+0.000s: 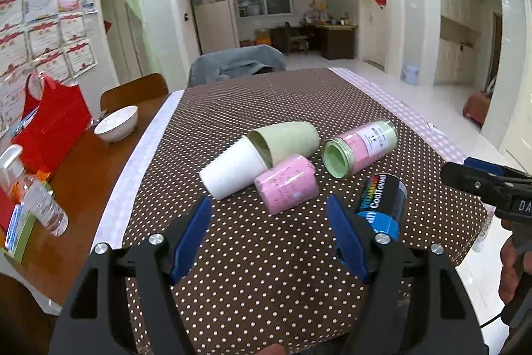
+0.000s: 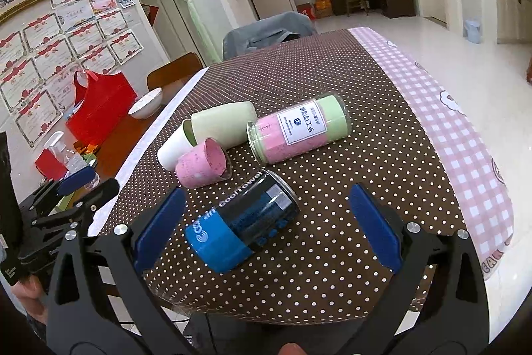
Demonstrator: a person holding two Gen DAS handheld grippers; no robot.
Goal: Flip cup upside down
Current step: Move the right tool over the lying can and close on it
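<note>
Three cups lie on their sides on the dotted brown tablecloth (image 1: 266,281): a white cup (image 1: 231,168) (image 2: 171,148), a pale green cup (image 1: 286,142) (image 2: 222,123) and a pink cup (image 1: 287,185) (image 2: 202,168). They touch one another. My left gripper (image 1: 269,212) is open just in front of the pink cup, holding nothing. My right gripper (image 2: 266,208) is open around a black and blue can (image 2: 242,225) (image 1: 382,205) that lies on its side; the fingers do not touch it.
A clear jar (image 1: 360,147) (image 2: 299,130) of pink and green contents lies on its side right of the cups. On the wooden table at left are a white bowl (image 1: 116,123), a red bag (image 1: 50,128) and a plastic bottle (image 1: 45,205). A chair (image 1: 236,64) stands behind.
</note>
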